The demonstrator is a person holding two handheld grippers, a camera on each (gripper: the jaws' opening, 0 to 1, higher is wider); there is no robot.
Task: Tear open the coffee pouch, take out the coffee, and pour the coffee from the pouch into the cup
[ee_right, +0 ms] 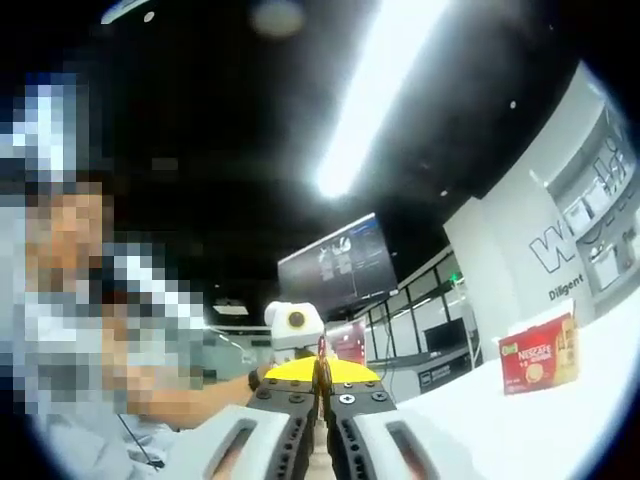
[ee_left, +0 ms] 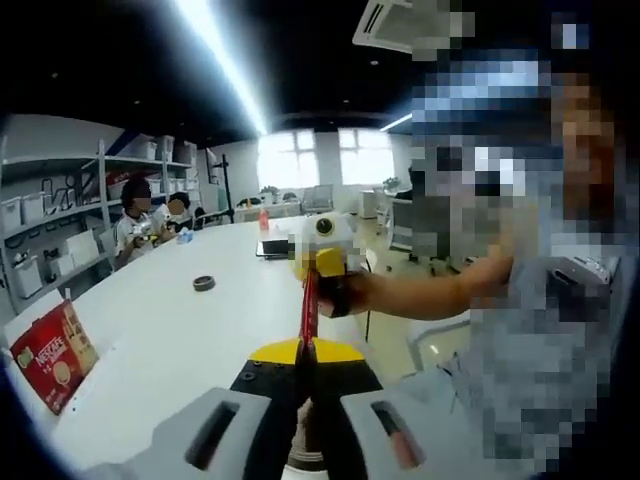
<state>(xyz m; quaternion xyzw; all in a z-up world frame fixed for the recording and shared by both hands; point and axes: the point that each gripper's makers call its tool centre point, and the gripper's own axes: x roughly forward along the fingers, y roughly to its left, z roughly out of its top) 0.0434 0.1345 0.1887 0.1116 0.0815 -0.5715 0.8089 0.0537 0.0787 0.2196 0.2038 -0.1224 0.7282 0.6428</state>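
Nearest in the left gripper view, the left gripper (ee_left: 308, 395) has its jaws pressed together on one end of the coffee pouch (ee_left: 310, 300) — a thin red stick seen edge-on, running up toward 12 o'clock. At its far end the right gripper (ee_left: 322, 262), yellow-tipped and held in a hand (ee_left: 362, 293), is clamped on the other end. In the right gripper view the same holds from the opposite side: the right gripper's jaws are closed on the pouch, and the left gripper sits just beyond at 12 o'clock. The pouch is held in the air between the two, above the white counter (ee_left: 180, 320).

The tearing step looks to be in hand, with the pouch taut and apparently still whole. Next, one end needs twisting or pulling away from the other to break the seal.

Farther off on the counter, a red Nescafé box (ee_left: 52, 356) stands at 8 o'clock and a small dark ring (ee_left: 204, 283) lies beyond it — no cup can be made out.
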